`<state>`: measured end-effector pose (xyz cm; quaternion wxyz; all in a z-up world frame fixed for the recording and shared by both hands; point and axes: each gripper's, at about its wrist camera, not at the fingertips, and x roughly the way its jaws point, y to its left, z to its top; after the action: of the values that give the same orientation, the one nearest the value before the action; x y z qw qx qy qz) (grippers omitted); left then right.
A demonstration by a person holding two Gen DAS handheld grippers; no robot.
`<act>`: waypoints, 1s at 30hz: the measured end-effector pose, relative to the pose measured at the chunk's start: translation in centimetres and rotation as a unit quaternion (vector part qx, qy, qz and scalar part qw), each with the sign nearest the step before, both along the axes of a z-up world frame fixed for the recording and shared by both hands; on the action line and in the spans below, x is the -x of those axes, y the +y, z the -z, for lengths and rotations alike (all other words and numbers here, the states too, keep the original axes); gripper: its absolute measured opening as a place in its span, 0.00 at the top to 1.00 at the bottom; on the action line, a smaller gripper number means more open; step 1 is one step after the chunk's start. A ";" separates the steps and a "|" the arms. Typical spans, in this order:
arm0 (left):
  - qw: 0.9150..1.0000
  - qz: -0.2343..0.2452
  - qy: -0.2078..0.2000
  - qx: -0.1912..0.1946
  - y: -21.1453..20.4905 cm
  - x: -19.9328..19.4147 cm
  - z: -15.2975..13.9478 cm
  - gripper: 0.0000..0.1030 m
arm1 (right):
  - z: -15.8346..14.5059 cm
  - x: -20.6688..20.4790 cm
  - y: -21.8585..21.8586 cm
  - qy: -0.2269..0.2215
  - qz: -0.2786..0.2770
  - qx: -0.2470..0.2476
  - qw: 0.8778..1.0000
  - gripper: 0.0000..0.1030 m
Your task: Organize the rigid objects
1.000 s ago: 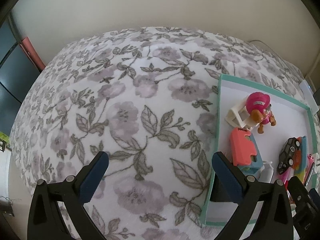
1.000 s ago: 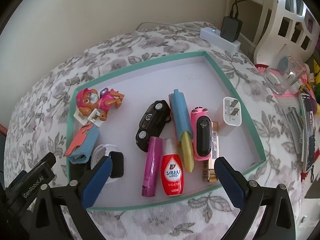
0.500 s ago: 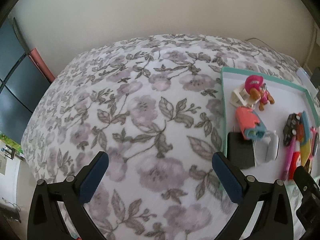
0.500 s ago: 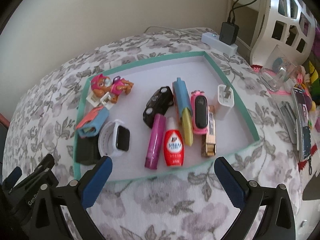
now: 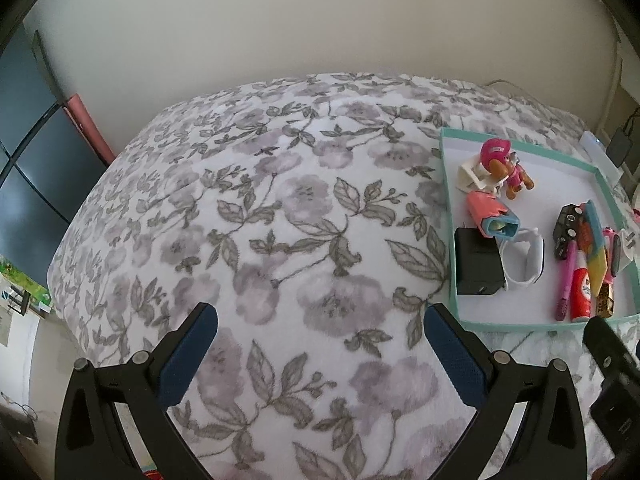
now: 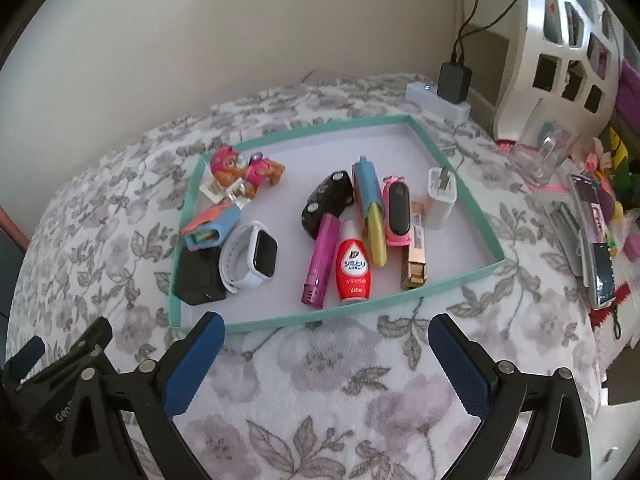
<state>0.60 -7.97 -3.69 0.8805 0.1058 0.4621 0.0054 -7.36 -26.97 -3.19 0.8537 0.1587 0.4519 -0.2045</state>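
Note:
A shallow teal-rimmed tray (image 6: 452, 280) lies on the floral blanket and holds several small objects: a pink pup figure (image 6: 240, 168), a black adapter (image 6: 198, 276), a white smartwatch (image 6: 252, 260), a black toy car (image 6: 328, 200), a magenta tube (image 6: 320, 260), a red bottle (image 6: 352, 268) and a white charger (image 6: 440, 200). My right gripper (image 6: 324, 344) is open and empty, just in front of the tray's near rim. My left gripper (image 5: 320, 332) is open and empty over bare blanket, left of the tray (image 5: 446, 184).
A white power strip with a black plug (image 6: 452, 84) sits behind the tray. A white basket (image 6: 560, 40) and a clutter of small items (image 6: 592, 220) lie to the right. A dark cabinet (image 5: 28, 168) stands at the left edge of the bed.
Both grippers have pulled back toward me and away from the tray. The black adapter and white watch, earlier behind the fingers, now show in the tray's near left corner.

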 end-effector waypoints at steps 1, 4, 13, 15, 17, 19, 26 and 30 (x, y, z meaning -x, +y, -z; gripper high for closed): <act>1.000 -0.002 -0.001 0.001 0.2 0.2 -0.1 0.00 | -0.2 0.2 0.0 -0.004 0.001 0.000 1.000 0.00; 1.000 -0.004 -0.005 0.002 0.4 0.5 -0.3 0.00 | -0.6 0.7 0.0 -0.015 0.005 0.000 1.000 0.00; 1.000 -0.010 -0.015 0.005 0.8 1.0 -0.8 0.00 | -1.1 1.0 0.3 -0.026 0.005 0.005 1.000 0.00; 1.000 -0.017 -0.014 0.008 1.1 1.0 -0.7 0.00 | -1.1 1.0 0.3 -0.025 0.003 0.006 1.000 0.00; 1.000 -0.020 -0.012 0.013 1.2 0.9 -0.7 0.00 | -1.1 0.9 0.4 -0.023 0.001 0.008 1.000 0.00; 1.000 -0.022 -0.010 0.016 1.3 0.9 -0.6 0.00 | -1.1 0.9 0.5 -0.022 -0.001 0.010 1.000 0.00; 1.000 -0.023 -0.012 0.013 1.3 0.9 -0.6 0.00 | -1.0 0.8 0.6 -0.019 -0.004 0.014 1.000 0.00; 1.000 -0.022 -0.009 0.016 1.3 0.8 -0.6 0.00 | -1.0 0.8 0.6 -0.019 -0.004 0.014 1.000 0.00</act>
<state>-0.17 -6.62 -3.10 0.8857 0.0814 0.4567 0.0188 -8.11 -26.35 -2.17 0.8649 0.1490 0.4336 -0.2041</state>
